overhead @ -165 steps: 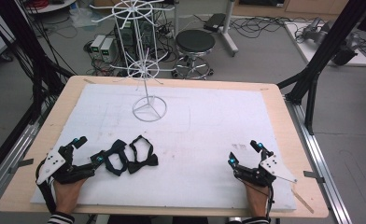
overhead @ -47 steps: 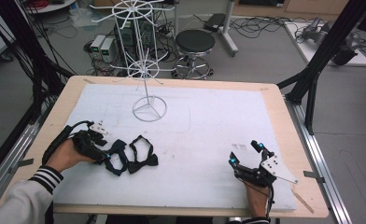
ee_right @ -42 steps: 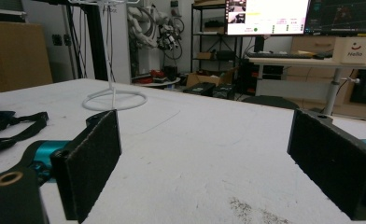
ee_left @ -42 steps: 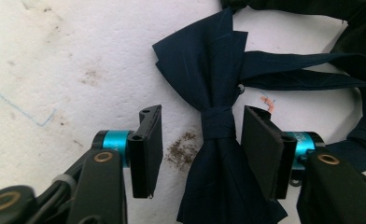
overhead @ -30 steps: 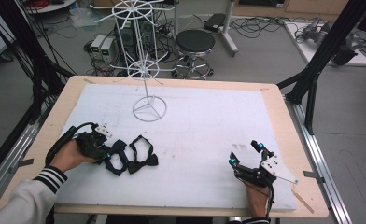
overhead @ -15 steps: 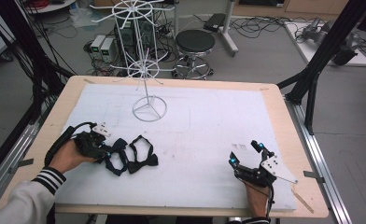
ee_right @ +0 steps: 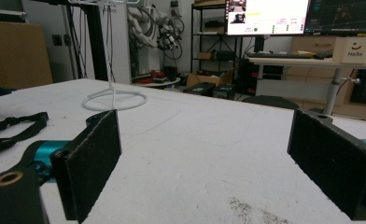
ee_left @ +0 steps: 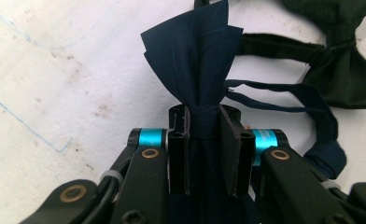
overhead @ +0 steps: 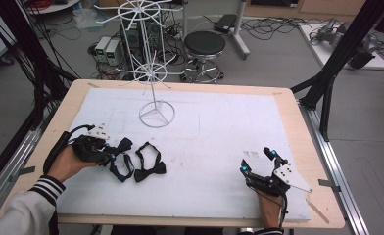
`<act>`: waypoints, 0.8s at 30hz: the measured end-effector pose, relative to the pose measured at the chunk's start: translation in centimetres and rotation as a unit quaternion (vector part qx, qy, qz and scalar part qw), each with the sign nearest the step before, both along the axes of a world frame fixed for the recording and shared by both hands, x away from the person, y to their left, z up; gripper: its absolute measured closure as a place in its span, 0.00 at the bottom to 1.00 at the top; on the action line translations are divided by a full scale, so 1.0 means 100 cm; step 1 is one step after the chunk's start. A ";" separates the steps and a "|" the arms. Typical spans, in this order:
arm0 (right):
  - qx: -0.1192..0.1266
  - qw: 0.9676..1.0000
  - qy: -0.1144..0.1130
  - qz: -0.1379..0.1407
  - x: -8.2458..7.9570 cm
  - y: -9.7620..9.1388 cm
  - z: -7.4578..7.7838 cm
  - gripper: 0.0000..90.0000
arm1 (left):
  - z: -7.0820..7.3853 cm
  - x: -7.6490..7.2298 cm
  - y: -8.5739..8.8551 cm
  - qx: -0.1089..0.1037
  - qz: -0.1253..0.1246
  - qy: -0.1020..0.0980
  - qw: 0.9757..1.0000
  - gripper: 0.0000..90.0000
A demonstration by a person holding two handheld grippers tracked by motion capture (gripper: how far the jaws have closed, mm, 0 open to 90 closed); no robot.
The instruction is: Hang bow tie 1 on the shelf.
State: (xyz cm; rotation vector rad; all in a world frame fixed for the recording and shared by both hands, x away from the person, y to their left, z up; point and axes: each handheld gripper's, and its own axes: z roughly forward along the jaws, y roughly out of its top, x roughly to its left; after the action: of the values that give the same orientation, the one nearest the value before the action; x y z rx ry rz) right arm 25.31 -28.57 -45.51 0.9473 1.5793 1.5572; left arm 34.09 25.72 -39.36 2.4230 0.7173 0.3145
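Two bow ties lie at the left of the white mat (overhead: 219,137). My left gripper (overhead: 110,155) is shut on the knot of the navy bow tie (overhead: 123,146). In the left gripper view the pads pinch that knot (ee_left: 204,122), and the navy wing (ee_left: 190,56) fans out beyond the jaws. The black bow tie (overhead: 150,170) (ee_left: 344,79) lies just beside it, with their straps looped together. My right gripper (overhead: 257,161) (ee_right: 204,158) rests on the mat at the near right, open, with nothing between its pads.
A white wire rack (overhead: 156,113) (ee_right: 114,99) with spoked rings stands on its ring base at the back left of the mat. Black frame posts flank the table. A stool (overhead: 204,44) and cables sit on the floor beyond the far edge.
My left gripper went from the near left corner to the bow ties and now grips the navy one; over the last second it has barely shifted. The right gripper has stayed put.
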 end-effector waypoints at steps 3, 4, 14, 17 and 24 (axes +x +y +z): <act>0.001 1.000 0.000 0.001 0.000 0.000 0.000 0.10 | 0.001 -0.001 0.001 -0.008 0.001 -0.009 1.000 0.82; 0.003 1.000 0.002 0.001 -0.001 0.000 0.000 0.10 | 0.004 -0.002 0.001 -0.016 0.003 -0.021 1.000 0.82; 0.003 1.000 0.002 -0.001 0.000 0.000 0.000 0.10 | 0.014 -0.005 0.011 -0.060 0.016 -0.063 0.996 0.82; 0.001 1.000 0.000 0.000 0.000 0.000 0.000 0.10 | 0.019 -0.006 0.017 -0.083 0.030 -0.069 0.994 0.82; 0.003 1.000 0.002 -0.001 0.000 0.000 0.000 0.10 | 0.023 -0.006 0.023 -0.109 0.041 -0.087 0.989 0.83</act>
State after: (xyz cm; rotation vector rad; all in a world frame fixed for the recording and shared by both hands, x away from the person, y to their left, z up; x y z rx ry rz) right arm 25.28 -28.56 -45.51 0.9555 1.5779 1.5603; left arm 33.51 28.00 -37.02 2.1339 0.7348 0.4496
